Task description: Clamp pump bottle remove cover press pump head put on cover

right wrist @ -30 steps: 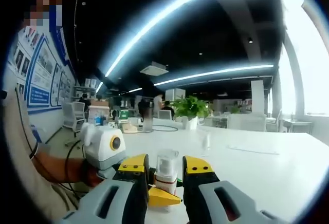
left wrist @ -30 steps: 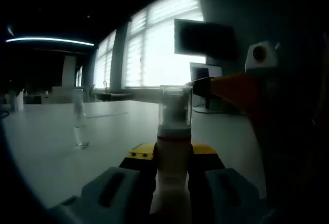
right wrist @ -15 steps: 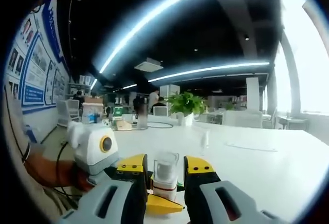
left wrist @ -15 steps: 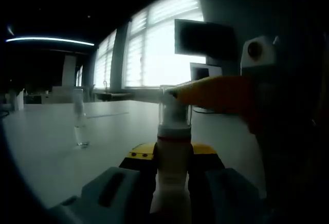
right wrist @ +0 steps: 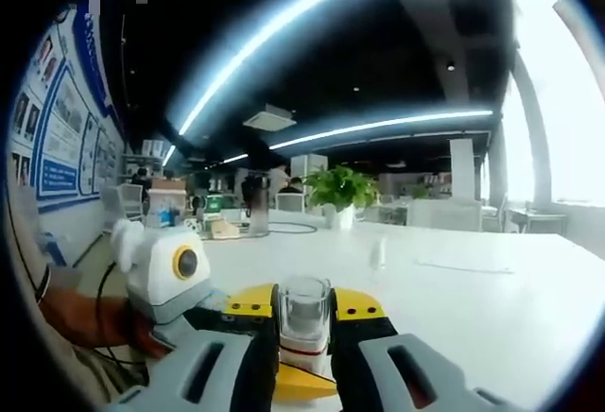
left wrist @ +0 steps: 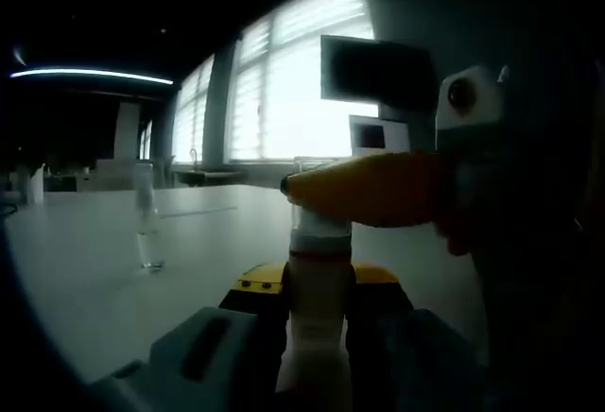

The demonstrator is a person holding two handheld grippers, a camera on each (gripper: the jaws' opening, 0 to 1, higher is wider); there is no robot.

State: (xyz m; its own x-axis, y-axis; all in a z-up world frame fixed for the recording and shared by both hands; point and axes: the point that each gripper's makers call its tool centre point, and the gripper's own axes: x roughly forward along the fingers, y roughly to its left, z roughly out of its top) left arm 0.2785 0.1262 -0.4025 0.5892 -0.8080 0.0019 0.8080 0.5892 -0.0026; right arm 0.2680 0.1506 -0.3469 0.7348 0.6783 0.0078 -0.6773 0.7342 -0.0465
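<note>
Pump bottle (left wrist: 319, 289) is standing upright between the jaws of the left tool (left wrist: 317, 332), which is clenching its pale body low down; this anchors the bottle so the other tool can work on the top. In the left gripper view, the right tool (left wrist: 364, 188) is reaching in from the right, its orange jaw lying across the clear cover (left wrist: 321, 206) at the bottle's top. A small clear vial (left wrist: 146, 228) is standing well apart on the white desk (left wrist: 85, 270).

In the right gripper view, the right tool (right wrist: 304, 313) is closing its yellow-tipped jaws on either side of the clear cover (right wrist: 304, 308), apparently grasping it, which suits lifting it off. The left tool (right wrist: 213, 322) is showing at lower left, beneath the cover, with the person's hand (right wrist: 95, 322) behind it.

The bottle is showing a pale body, a red band under the neck, and a transparent, straight-walled cover seated on top, so removal appears not yet done.
</note>
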